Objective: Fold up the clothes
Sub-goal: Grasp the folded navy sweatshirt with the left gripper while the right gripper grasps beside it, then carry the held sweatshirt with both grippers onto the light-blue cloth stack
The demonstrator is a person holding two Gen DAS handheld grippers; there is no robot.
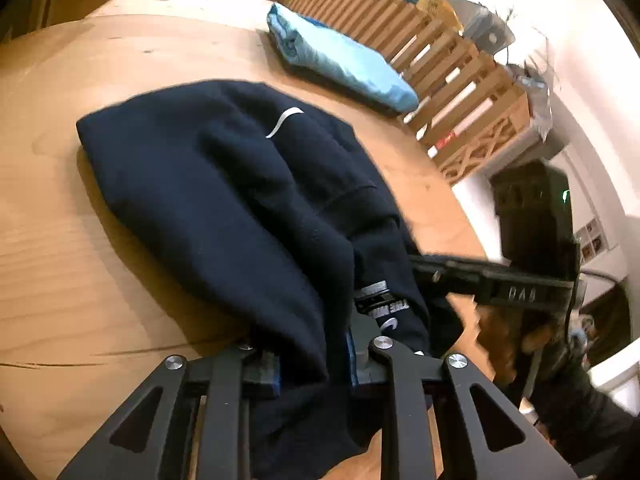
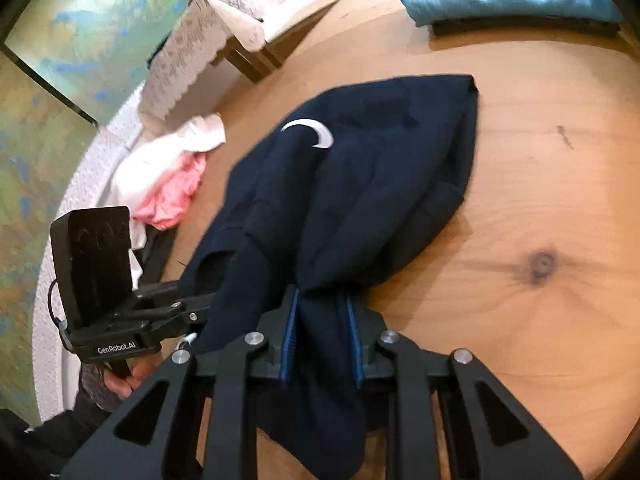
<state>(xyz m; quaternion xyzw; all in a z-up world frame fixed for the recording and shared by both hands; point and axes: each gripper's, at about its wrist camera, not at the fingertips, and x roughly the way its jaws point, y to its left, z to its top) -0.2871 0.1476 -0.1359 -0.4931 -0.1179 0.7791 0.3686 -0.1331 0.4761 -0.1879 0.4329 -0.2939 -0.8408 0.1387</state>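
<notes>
Left wrist view: left gripper (image 1: 316, 364) clamped on near hem of navy sweatshirt (image 1: 224, 184); right gripper (image 2: 322, 340) clamped likewise, side by side, so hem lifts evenly. Rest of garment lies mid-table (image 2: 560, 200). Folded blue garment (image 1: 340, 60) at far edge, likely finished pile.

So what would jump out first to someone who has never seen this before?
A crumpled navy blue fleece garment with a white swoosh sprawls across the middle of the round light wooden table. Both the left hand-held gripper and the right hand-held gripper are clamped on its near edge. Behind it lies a neatly folded light blue cloth.
</notes>
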